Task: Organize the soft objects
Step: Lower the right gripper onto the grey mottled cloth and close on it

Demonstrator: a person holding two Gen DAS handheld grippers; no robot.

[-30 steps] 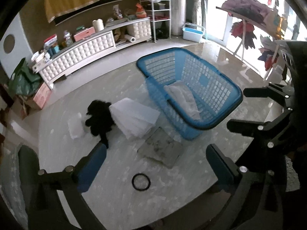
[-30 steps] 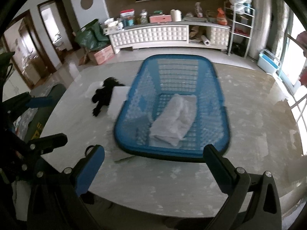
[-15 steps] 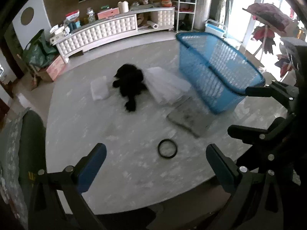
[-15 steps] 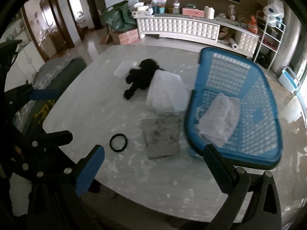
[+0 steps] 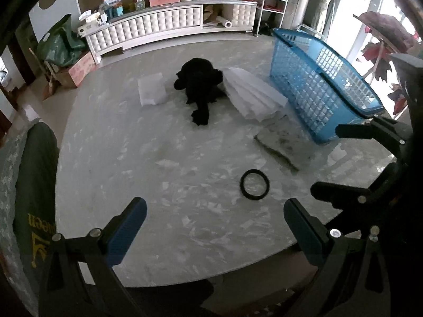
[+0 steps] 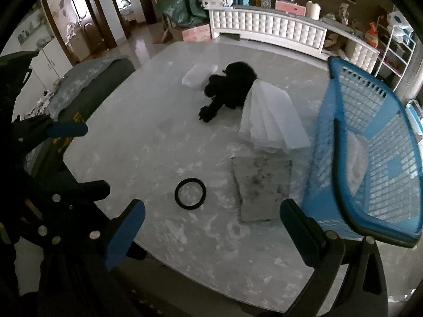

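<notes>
Both grippers, left (image 5: 215, 227) and right (image 6: 212, 227), fingers apart and empty, hover at worktop (image 5: 148, 163) near edge; black plush toy (image 5: 201, 89) lies far, beside white foam sheets (image 5: 253, 97), blue basket (image 5: 322, 89) right.

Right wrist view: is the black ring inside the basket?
No, the black ring lies flat on the table, left of the grey pad and outside the basket.

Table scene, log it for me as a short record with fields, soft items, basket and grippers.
surface: marble table
basket: blue basket, holds a white bundle
soft items out: black plush toy, white folded stack, small white pad, grey cloth
other: black ring
left gripper: open, empty
right gripper: open, empty
</notes>
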